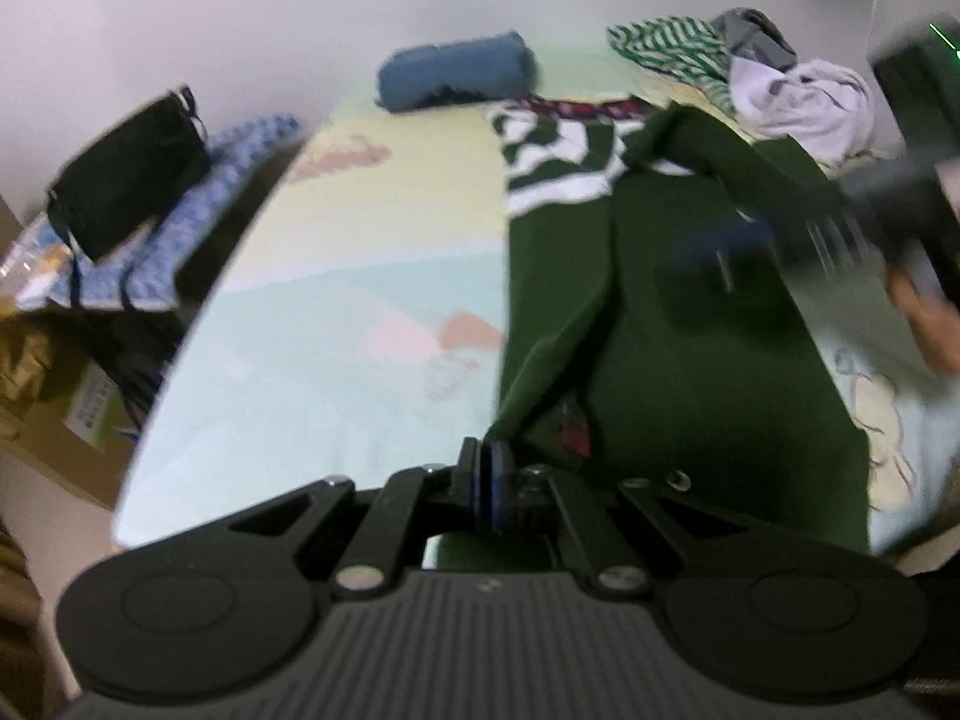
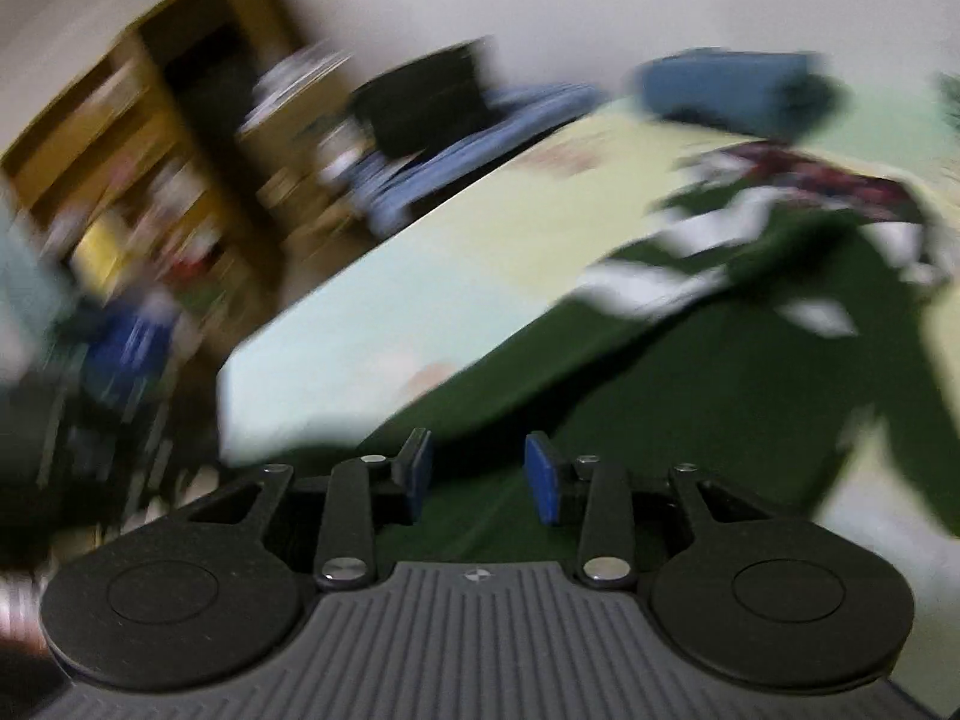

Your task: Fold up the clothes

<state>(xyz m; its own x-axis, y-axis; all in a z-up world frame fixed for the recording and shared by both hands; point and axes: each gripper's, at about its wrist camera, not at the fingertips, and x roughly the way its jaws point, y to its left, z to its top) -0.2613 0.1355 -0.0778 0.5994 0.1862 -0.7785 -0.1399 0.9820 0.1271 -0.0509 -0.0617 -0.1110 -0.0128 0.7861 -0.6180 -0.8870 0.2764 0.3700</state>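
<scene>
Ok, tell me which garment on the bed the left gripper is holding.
The dark green garment, spread flat. The left gripper pinches its edge; the striped top and white garment lie piled, untouched.

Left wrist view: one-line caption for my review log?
Left gripper shut on the hem of a dark green garment spread on a pastel bedsheet, unfolded clothes pile behind.

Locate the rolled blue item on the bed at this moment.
In the left wrist view the rolled blue item lies at the far end of the bed by the wall, just beyond the dark green garment and left of the striped clothes pile.
</scene>
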